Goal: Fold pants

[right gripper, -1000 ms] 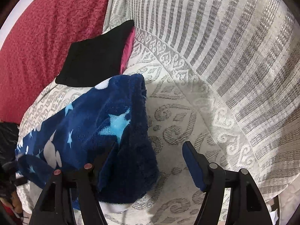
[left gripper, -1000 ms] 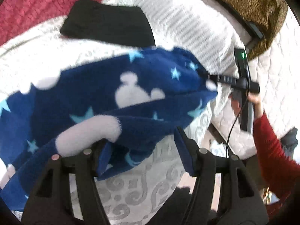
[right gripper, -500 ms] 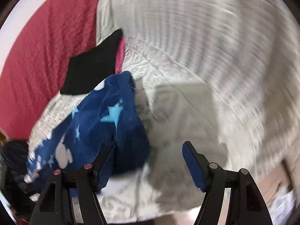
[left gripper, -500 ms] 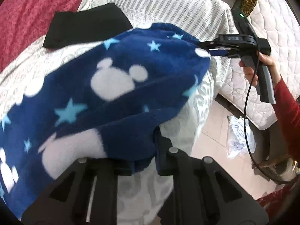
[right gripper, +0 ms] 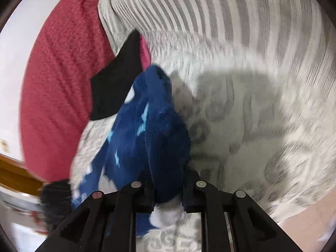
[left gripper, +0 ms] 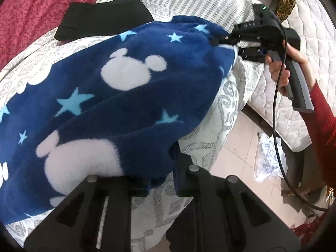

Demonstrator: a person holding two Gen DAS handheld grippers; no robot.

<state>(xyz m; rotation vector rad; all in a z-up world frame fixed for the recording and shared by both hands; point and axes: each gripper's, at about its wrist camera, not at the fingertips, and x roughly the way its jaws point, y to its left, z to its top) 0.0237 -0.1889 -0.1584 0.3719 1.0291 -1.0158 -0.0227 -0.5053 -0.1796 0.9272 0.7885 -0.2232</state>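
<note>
The pants (left gripper: 117,96) are dark blue fleece with white mouse-head shapes and light blue stars. They hang lifted over the white patterned bedspread (left gripper: 226,96). My left gripper (left gripper: 161,178) is shut on one edge of the pants at the bottom of the left wrist view. My right gripper (right gripper: 168,197) is shut on another edge of the pants (right gripper: 155,126); it also shows in the left wrist view (left gripper: 222,42), gripping the far corner, held by a hand in a red sleeve.
A folded black garment (left gripper: 105,21) lies on the bed beyond the pants, also in the right wrist view (right gripper: 117,84). A red blanket (left gripper: 31,6) lies at the far left. A bare white mattress (left gripper: 294,84) and tiled floor (left gripper: 241,163) with crumpled paper are at the right.
Both grippers closed on the pants edges, the left first, the right after. The pants were lifted off the bedspread and both grippers rose.
</note>
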